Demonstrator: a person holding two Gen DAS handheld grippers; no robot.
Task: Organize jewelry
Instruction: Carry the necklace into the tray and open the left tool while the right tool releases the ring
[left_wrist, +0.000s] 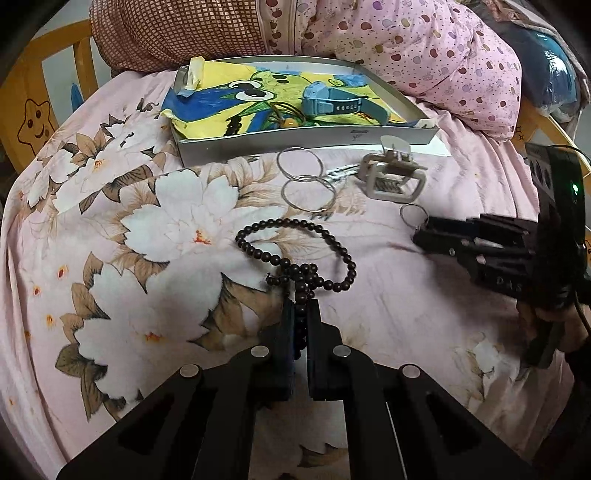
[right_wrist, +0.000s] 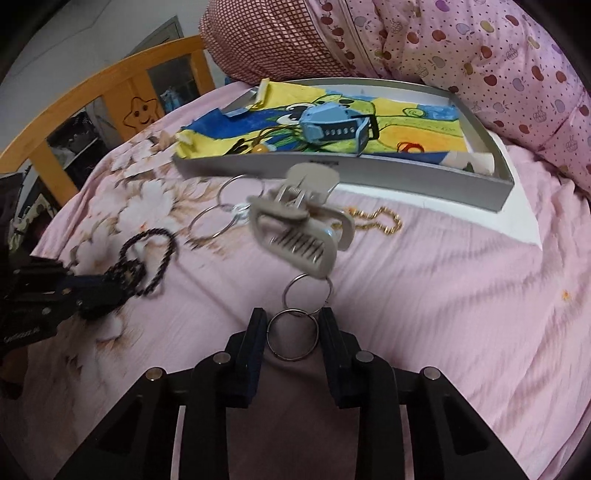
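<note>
Here beads (left_wrist: 295, 258) sit clamped in left gripper (left_wrist: 300, 317).

Soft pink floral cotton bedsheet (left_wrist: 155, 229) — matt, creased; dark glossy bead necklace (left_wrist: 295, 254); shiny thin metal rings (left_wrist: 308, 192); smooth beige plastic hair claw (right_wrist: 299, 229).

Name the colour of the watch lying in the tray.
Light blue; the watch shows best in the right wrist view, resting inside the grey tray.
</note>
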